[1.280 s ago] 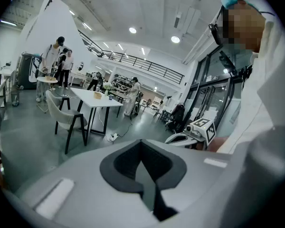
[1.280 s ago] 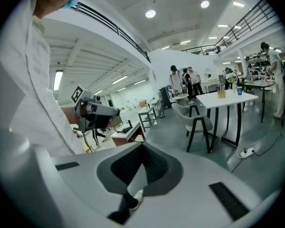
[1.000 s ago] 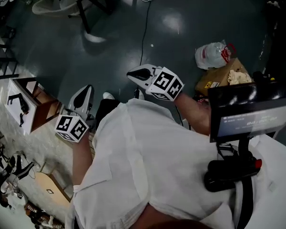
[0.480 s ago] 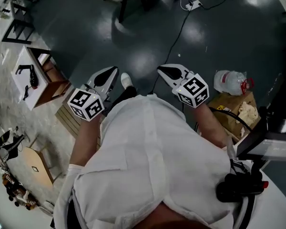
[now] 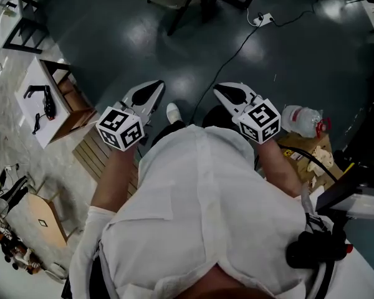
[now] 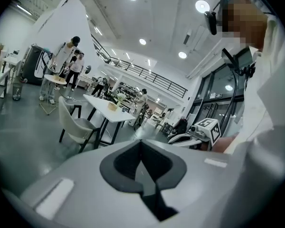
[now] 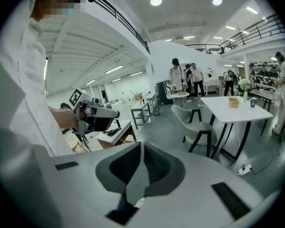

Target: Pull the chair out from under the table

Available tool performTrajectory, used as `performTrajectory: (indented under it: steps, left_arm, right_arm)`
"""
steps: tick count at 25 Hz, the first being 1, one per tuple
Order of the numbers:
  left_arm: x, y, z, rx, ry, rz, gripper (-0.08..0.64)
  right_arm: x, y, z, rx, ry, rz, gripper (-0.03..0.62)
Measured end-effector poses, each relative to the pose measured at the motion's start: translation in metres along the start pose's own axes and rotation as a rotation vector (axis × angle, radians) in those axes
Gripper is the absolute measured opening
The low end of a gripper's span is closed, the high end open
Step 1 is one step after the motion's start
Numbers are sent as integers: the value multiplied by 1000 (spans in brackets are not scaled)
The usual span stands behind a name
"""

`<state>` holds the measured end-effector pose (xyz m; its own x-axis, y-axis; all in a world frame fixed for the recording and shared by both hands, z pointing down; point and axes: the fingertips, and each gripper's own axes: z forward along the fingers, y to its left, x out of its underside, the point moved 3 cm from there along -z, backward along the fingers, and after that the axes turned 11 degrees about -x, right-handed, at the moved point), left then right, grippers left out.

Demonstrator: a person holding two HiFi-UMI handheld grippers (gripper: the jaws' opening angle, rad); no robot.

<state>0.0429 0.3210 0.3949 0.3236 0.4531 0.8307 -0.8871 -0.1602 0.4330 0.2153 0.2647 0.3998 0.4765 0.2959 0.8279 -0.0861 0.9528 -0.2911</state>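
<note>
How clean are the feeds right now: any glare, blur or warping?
Head view: pale lamp glare on the dark floor, otherwise fairly sharp. Left gripper view: strong fisheye, black corners, chair clear. Right gripper view: same warping, ceiling lamps bloom.

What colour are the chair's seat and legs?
The chair has a cream seat and black legs, clearest in the right gripper view.

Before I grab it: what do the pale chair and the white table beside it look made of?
Pale beige curved-shell chair: matte, one-piece seat, likely moulded plastic or taut upholstery; too small to tell. Its dark splayed legs look like wood or painted metal. White rectangular table: flat, even top, probably laminate; slim black legs suggest painted metal.
</note>
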Motion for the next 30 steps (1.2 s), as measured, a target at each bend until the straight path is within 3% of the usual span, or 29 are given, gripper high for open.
performTrajectory:
  steps: [10,15,20,25,30]
  left_arm:
    - [-10,27,26,-48,8,-20,6]
    - [-38,50,90,-121,-2,-42,6]
    - [-59,67,98,-174,-26,-95,8]
    - [-109,96,173,-244,-3,-105,32]
    - [-134,126,210,-317,13,-110,73]
  right_arm:
    - [-22,-50,32,-44,-10,7,8]
    - [-38,-129,45,-109,-28,-1,8]
    - [-66,-151,59,-135,-57,-46,8]
    - [-104,-247,56,-162,-78,-63,8]
    - [-119,-298,55,-171,-95,-73,9]
